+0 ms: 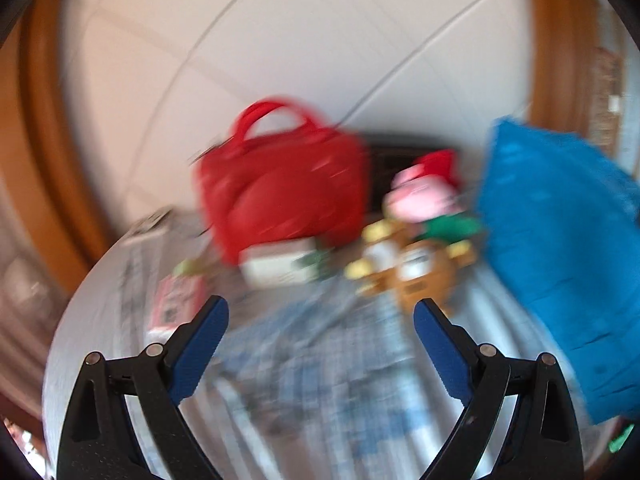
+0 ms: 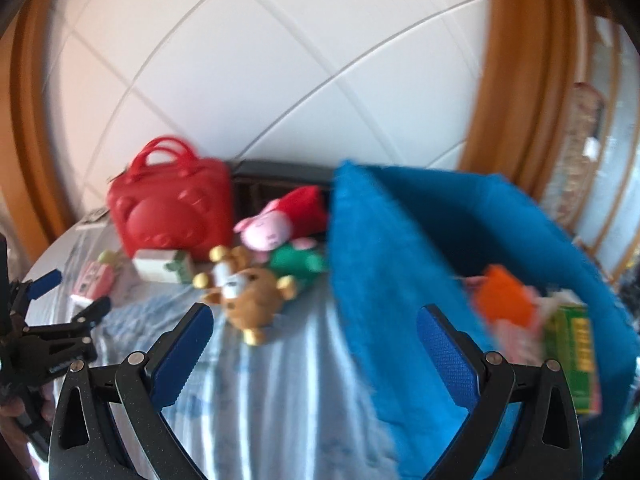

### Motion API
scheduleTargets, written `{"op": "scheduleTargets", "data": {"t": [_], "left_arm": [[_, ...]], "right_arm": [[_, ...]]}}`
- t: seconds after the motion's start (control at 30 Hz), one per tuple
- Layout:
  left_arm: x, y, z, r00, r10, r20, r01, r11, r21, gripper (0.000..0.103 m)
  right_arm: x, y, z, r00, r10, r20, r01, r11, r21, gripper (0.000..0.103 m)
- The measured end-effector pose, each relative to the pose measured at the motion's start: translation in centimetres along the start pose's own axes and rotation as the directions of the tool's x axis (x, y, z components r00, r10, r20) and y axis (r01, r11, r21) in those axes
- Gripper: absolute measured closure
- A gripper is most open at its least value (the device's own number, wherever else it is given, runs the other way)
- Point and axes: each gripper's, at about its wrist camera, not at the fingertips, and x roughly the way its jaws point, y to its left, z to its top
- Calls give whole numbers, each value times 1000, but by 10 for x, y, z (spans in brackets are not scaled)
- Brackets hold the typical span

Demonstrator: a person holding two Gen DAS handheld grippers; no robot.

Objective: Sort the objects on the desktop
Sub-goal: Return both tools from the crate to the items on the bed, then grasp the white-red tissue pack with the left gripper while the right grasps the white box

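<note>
Both the left gripper (image 1: 320,316) and right gripper (image 2: 314,322) hover with jaws wide open and empty over the worktop (image 2: 280,400); the brown plush bear (image 2: 250,294) (nearest) should be approached slowly, then dropped into the blue bin (image 2: 384,280) beside it.

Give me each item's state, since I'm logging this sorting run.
left hand-held gripper: open, empty
right hand-held gripper: open, empty
blue bin: open-topped, boxes inside
red bag: upright, closed
brown bear: lying on cloth
pink plush: lying behind bear
</note>
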Motion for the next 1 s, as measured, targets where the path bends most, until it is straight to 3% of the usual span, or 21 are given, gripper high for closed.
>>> {"op": "scheduleTargets", "data": {"t": [0.23, 0.5, 0.7, 0.8, 0.93, 1.0], "left_arm": [[81, 107, -23, 976, 141, -165, -158, 982, -99, 8], [178, 192, -30, 940, 170, -296, -235, 952, -197, 8], [240, 207, -35, 900, 207, -383, -274, 953, -128, 8], [257, 210, -35, 910, 137, -392, -218, 961, -170, 8], [280, 210, -39, 882, 134, -452, -240, 953, -186, 8], [279, 204, -41, 884, 160, -440, -257, 951, -169, 11]], "right_arm": [[95, 66, 14, 984, 134, -113, -141, 988, -56, 0], [213, 138, 25, 943, 240, -233, -272, 955, -118, 0], [285, 185, 29, 899, 323, -295, -381, 910, -162, 0], [319, 212, 32, 885, 343, -314, -417, 885, -206, 0], [359, 241, 31, 867, 362, -343, -453, 859, -239, 0], [373, 250, 28, 862, 370, -347, -467, 847, -256, 0]]}}
